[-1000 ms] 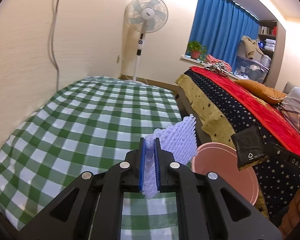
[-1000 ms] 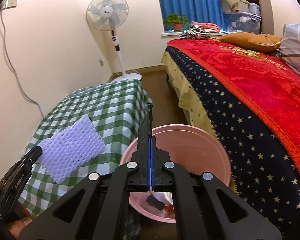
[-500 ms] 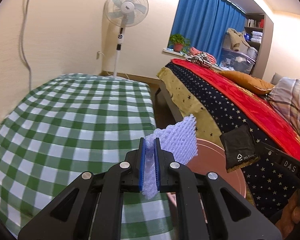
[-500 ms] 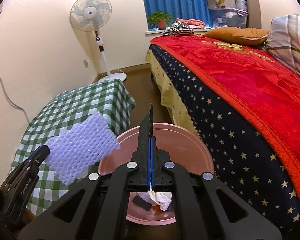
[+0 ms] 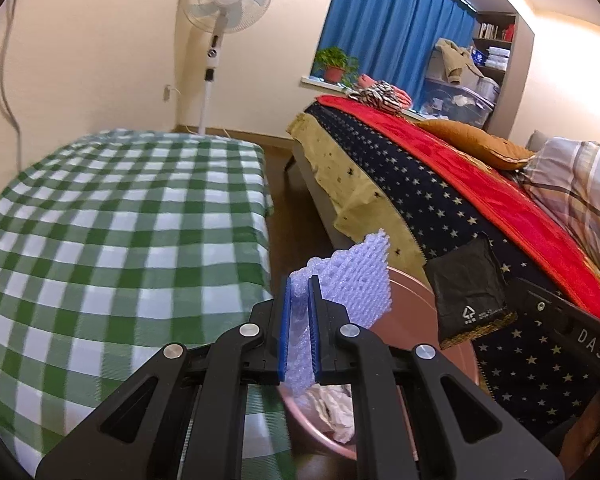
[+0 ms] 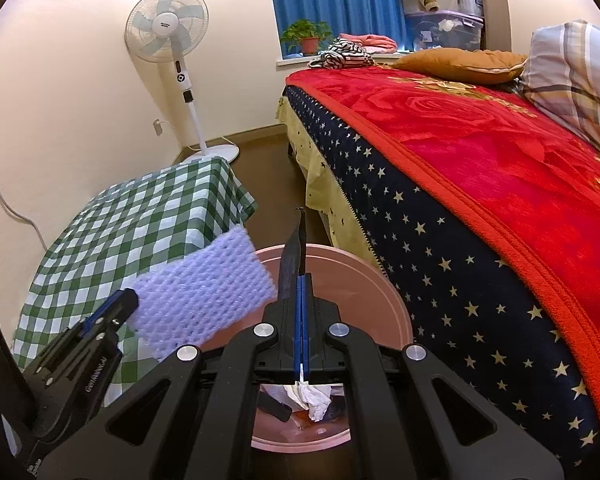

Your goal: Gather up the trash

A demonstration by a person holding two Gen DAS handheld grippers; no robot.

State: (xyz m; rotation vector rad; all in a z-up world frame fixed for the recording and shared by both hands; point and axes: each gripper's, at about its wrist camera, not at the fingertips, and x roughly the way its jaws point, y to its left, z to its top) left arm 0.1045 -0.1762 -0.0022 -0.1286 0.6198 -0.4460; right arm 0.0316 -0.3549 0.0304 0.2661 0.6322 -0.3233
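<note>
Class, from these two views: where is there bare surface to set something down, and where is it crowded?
Free: the green checked tablecloth, bare from the wall to its edge by the floor gap, and the red blanket short of the pillows. Crowded: the pink bin, with trash inside and both grippers holding pieces over it.

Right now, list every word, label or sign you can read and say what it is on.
"DAS": white letters on the right gripper body, cut off by the edge of the view.
Recycling triangle: on the black wrapper; the print beside it is too small.
Left gripper side lettering: blurred, unreadable.
Fan hub label: too small to read.
</note>
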